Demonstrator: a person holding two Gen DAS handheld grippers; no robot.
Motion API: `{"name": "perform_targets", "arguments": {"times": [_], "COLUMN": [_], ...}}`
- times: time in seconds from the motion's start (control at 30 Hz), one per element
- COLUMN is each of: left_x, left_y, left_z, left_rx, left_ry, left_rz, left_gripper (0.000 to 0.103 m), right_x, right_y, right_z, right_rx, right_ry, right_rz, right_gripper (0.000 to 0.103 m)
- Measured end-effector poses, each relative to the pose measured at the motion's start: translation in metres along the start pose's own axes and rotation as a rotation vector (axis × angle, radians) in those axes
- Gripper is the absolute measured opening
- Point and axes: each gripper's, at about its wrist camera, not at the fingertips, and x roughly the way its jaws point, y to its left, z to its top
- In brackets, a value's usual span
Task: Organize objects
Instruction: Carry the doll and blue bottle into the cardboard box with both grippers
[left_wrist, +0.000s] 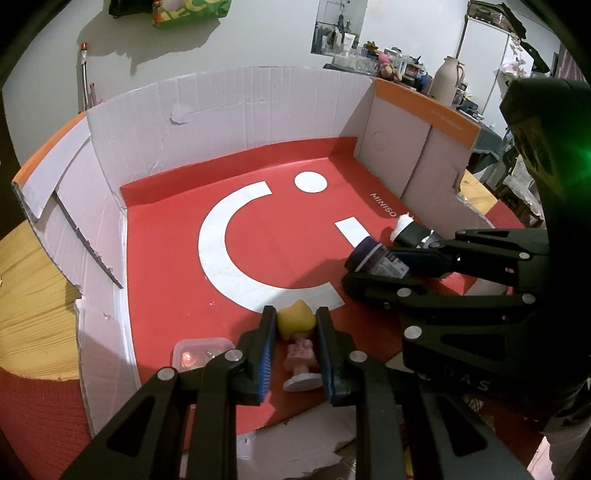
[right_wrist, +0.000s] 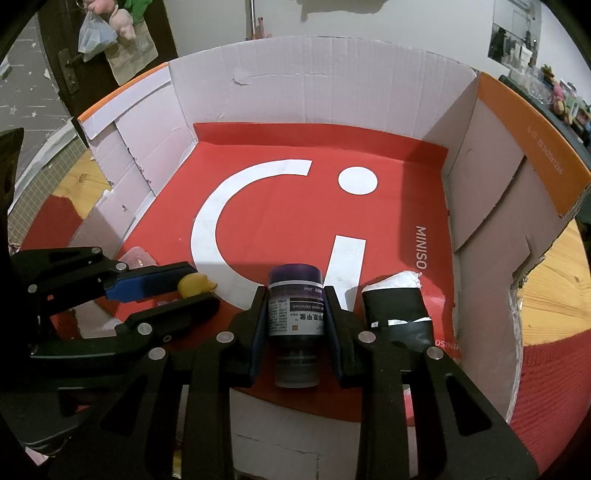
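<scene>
Two hand-held grippers work over an open white cardboard box (right_wrist: 314, 88) whose floor is a red printed sheet (right_wrist: 277, 206). The left gripper (left_wrist: 295, 350) is closed around a small doll figurine with yellow hair and a pink dress (left_wrist: 299, 347), its blue-padded fingers (left_wrist: 266, 354) touching the doll on both sides. The right gripper (right_wrist: 295, 321) clamps a small dark purple bottle with a white printed label (right_wrist: 295, 314).

Both objects sit at the near edge of the box floor, the doll to the left and the bottle to the right. Whether either rests on the sheet or hangs just above it cannot be told.

The doll's long axis runs near to far, head pointing far, white base nearest the camera. The bottle's long axis likewise runs near to far; which end carries the cap is unclear.

A black cylinder with white wrapping at its end (right_wrist: 397, 306) lies just right of the bottle, and a small clear plastic lidded container (left_wrist: 201, 354) sits just left of the doll.

Judged step: placing both items. Lower each until supported, open the jaws slowly, and withdraw straight back, since the round bottle may roll toward the black cylinder.
</scene>
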Motion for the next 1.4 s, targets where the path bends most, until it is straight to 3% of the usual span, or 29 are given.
{"name": "perform_targets", "arguments": {"times": [0.47, 1.4], "left_x": [-0.0003, -0.0087], "left_y": [0.001, 0.0043], "left_z": [0.0, 0.0011], "left_rx": [-0.004, -0.025], "left_ry": [-0.007, -0.017], "left_rz": [-0.01, -0.026], "left_gripper": [0.023, 0.036], "right_x": [0.0001, -0.0018], "right_y": [-0.0011, -0.001], "right_z": [0.0005, 0.0012], "right_rx": [0.012, 0.012], "right_ry": [0.002, 0.014], "right_rz": [0.015, 0.015], "right_gripper": [0.027, 0.027]}}
